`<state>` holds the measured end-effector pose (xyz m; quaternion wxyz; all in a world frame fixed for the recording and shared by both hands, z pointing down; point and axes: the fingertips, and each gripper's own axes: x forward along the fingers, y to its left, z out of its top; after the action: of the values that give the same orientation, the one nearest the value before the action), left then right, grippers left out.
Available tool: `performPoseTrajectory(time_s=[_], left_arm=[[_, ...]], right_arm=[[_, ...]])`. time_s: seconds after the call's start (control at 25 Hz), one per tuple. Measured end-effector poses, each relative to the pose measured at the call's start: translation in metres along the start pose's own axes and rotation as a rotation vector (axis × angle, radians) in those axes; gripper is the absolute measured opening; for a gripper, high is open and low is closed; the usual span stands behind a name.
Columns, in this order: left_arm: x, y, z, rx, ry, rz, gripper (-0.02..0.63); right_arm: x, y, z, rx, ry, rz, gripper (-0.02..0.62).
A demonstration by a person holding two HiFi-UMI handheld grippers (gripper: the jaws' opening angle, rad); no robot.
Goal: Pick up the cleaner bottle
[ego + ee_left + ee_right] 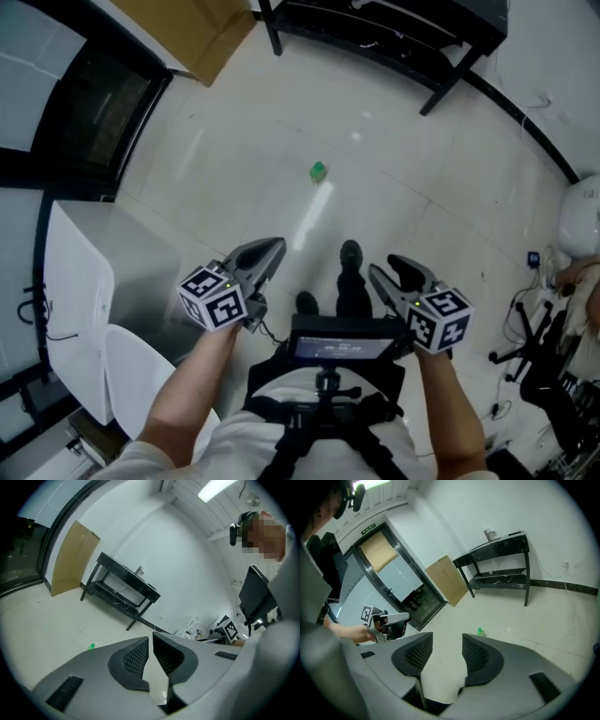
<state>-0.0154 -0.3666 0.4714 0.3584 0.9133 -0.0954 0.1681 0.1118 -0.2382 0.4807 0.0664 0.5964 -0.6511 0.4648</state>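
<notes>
Your left claw [272, 251] is pressed together, empty; your right claw [386, 268] is spread, empty too. The cleaner bottle [319, 171] sits on the floor [234, 159] well ahead, between them: you're at the approach, so step in and reach down

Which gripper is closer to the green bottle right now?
Left, slightly, by the head view. The left gripper is short of the bottle, to its left; right gripper is further back, to its right.

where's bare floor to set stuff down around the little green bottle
The pale tiled floor lies bare all round the small green cleaner bottle, between the brown cardboard sheet and the black metal table. It is crowded at right, around the black chair base.
</notes>
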Motion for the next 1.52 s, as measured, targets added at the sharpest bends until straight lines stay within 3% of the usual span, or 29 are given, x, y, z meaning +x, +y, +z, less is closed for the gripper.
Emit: performPoseTrajectory(time_s=[0.28,0.6,0.76,1.04,1.52], left_arm=[[0.048,0.032,-0.004,-0.028,0.020,0.023,0.023],[0.092,0.079,-0.024,-0.059,0.045,0.083,0.069],[0.110,0.111,-0.041,-0.045,0.062,0.142,0.108],[0.141,0.169,-0.076,0.036,0.128,0.283,0.110],[0.208,0.228,-0.125,0.097,0.187,0.263,0.110]], right_arm=[[0.017,-0.046,-0.005,0.068,0.033,-0.019,0.202],[0.045,-0.082,-0.009,0.086,0.087,-0.009,0.204],[0.064,-0.098,-0.016,0.103,0.114,-0.001,0.202],[0.092,-0.122,-0.030,0.116,0.152,0.035,0.202],[0.115,-0.167,-0.066,0.161,0.201,0.044,0.202]])
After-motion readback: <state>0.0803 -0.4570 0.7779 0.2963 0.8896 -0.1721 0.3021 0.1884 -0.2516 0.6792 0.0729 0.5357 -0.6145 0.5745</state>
